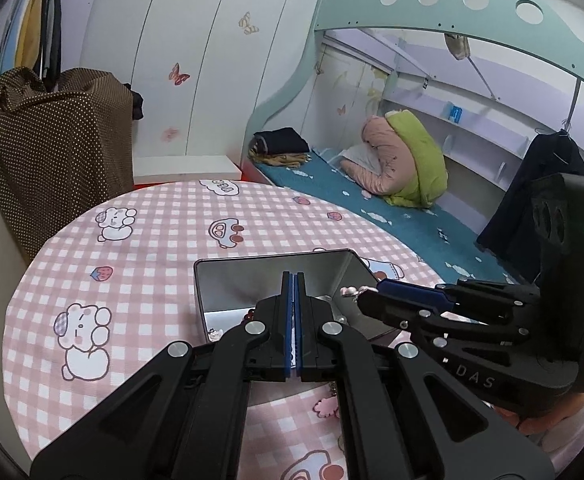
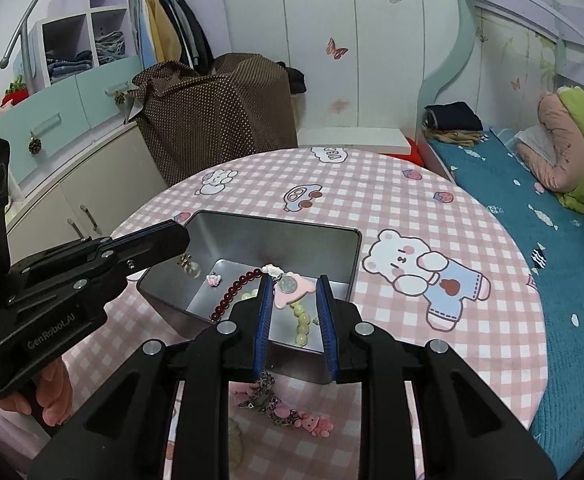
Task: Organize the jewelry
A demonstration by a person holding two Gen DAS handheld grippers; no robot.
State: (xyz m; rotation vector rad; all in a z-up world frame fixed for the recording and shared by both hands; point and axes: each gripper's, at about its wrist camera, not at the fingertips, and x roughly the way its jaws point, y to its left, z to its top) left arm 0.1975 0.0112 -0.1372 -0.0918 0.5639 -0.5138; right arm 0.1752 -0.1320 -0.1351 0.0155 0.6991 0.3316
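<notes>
Two handheld grippers over a metal jewelry tin [image 2: 252, 236] on a pink checked tablecloth [image 2: 391, 208].

Nearest, a pink keychain [image 2: 292, 420] lies outside the tin. Right gripper [image 2: 295, 312] is spread above a red bead bracelet [image 2: 232, 294] inside. Left gripper [image 1: 294, 312] is pressed together, holding nothing visible.

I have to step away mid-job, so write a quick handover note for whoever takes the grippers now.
Left gripper: shut, over the tin; a small bead piece hangs by its tip, hold unclear.
Right gripper: open above the tin's near edge.
Done: red bracelet, green bracelet, pink charm in tin.
Left: pink bear keychain on the tablecloth, near side.
</notes>
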